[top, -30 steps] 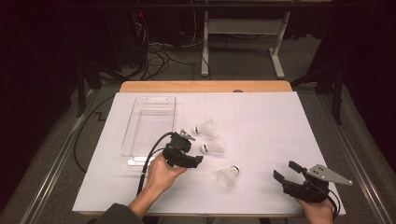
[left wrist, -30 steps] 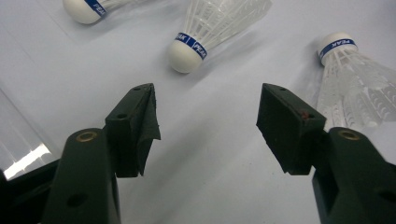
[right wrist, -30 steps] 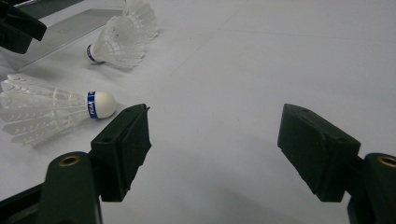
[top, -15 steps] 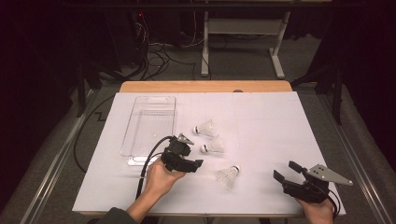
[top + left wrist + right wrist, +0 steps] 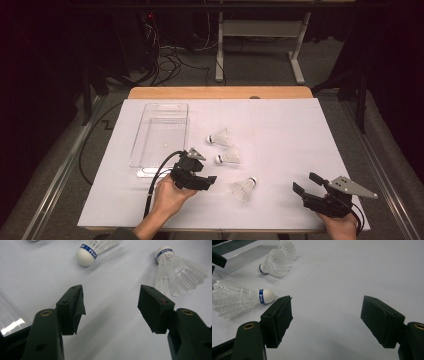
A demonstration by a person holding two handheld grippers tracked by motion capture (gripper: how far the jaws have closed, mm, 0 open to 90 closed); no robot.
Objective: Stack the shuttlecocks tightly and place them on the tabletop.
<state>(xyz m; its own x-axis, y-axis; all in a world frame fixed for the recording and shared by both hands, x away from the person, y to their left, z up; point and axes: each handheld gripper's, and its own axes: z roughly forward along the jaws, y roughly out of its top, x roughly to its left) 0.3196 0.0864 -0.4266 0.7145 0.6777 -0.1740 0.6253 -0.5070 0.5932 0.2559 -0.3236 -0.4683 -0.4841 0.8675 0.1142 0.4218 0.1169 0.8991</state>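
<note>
Three white feather shuttlecocks lie on the white sheet: a far one (image 5: 220, 137), a middle one (image 5: 227, 158) and a near one (image 5: 244, 187). My left gripper (image 5: 212, 179) sits just left of the near one, pointing right. Its jaws are open and empty in the left gripper view (image 5: 111, 290), with the middle shuttlecock (image 5: 95, 248) and the near shuttlecock (image 5: 175, 272) lying ahead. My right gripper (image 5: 306, 182) rests at the near right, open and empty (image 5: 327, 300). The near shuttlecock (image 5: 239, 300) lies to the left of its jaws and the middle one (image 5: 275, 263) lies farther off.
A clear plastic tray (image 5: 160, 135) stands at the left of the sheet, beyond my left hand, its edge (image 5: 242, 255) visible from the right gripper. The sheet covers a wooden table (image 5: 220, 92). Cables and a metal stand lie on the floor behind.
My left hand has drawn back a little toward the near edge, jaws still wide. The right hand and the shuttlecocks have stayed put.
</note>
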